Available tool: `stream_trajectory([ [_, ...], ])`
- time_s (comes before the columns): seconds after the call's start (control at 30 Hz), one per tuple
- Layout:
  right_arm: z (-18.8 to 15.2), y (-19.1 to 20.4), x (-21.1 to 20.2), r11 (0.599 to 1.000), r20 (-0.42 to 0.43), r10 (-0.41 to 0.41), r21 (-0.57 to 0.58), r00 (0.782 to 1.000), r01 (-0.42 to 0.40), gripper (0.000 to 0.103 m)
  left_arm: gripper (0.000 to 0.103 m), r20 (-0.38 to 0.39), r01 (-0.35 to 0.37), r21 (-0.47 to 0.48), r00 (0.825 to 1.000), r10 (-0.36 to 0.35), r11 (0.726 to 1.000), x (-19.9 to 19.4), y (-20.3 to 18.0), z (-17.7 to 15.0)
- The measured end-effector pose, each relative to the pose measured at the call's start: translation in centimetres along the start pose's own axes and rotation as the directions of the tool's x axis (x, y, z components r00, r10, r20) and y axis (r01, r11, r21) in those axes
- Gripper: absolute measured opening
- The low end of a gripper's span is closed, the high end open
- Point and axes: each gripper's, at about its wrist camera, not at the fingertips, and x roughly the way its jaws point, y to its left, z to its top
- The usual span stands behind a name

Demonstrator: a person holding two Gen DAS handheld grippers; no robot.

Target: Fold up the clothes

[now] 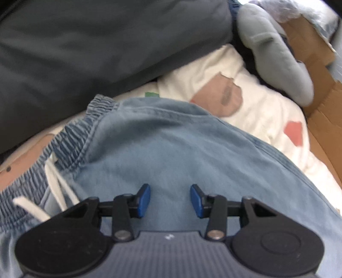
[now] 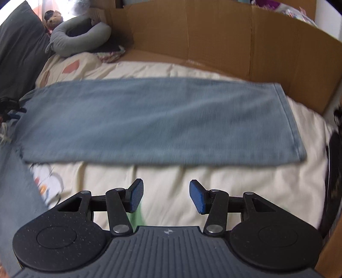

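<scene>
On the cream patterned bedspread (image 2: 192, 70) lie soft, limp light-blue denim trousers (image 2: 149, 119); best pinched at hem or elastic waistband (image 1: 70, 139). Left gripper (image 1: 170, 200) and right gripper (image 2: 166, 196) both spread, empty.

Left gripper (image 1: 170, 200), right gripper (image 2: 166, 196): jaws apart

— What sort of place is shown?

— A bedroom in a home is shown. A bed (image 2: 245, 177) is covered by a cream quilt (image 2: 171, 175) printed with coloured patches.

— What else is seen around the bed?

— A dark grey pillow (image 2: 19, 49) is laid at its far left corner, and just beside that a grey curved cushion (image 2: 72, 42) and a small soft toy (image 2: 52, 18). Cardboard (image 2: 213, 38) is stood along the bed's far edge.
</scene>
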Motion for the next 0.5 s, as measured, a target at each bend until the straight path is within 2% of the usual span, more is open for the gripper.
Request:
stream_trajectory([
  [0.2, 2.6, -1.1, 3.9, 0.999, 0.023, -0.017, 0.037, 1.000, 0.016, 0.054, 0.043, 0.017, -0.024, -0.035, 1.000, 0.024, 0.999, 0.9, 0.7, 1.9],
  [0.27, 3.1, -1.2, 5.1, 0.999, 0.025, -0.025, 0.034, 0.999, 0.024, 0.054, 0.040, 0.028, -0.031, -0.062, 0.999, 0.033, 0.998, 0.9, 1.1, 2.6],
  [0.33, 3.6, -1.2, 5.9, 0.999, 0.034, -0.037, 0.027, 0.999, 0.036, 0.054, 0.030, 0.055, -0.042, -0.088, 0.997, 0.047, 0.995, 0.5, 1.4, 3.4],
  [0.37, 3.9, -1.1, 6.3, 0.999, 0.035, -0.039, 0.021, 0.999, 0.038, 0.054, 0.030, 0.071, -0.048, -0.093, 0.996, 0.054, 0.995, 0.2, 1.4, 3.9],
  [0.43, 4.3, -1.0, 6.9, 0.999, 0.038, -0.037, 0.015, 0.999, 0.036, 0.054, 0.029, 0.096, -0.061, -0.078, 0.993, 0.068, 0.995, -0.2, 1.2, 4.9],
  [0.5, 4.8, -0.8, 7.4, 0.999, 0.042, -0.032, 0.013, 0.999, 0.032, 0.055, 0.029, 0.082, -0.074, -0.049, 0.994, 0.078, 0.996, 0.3, 1.0, 5.6],
])
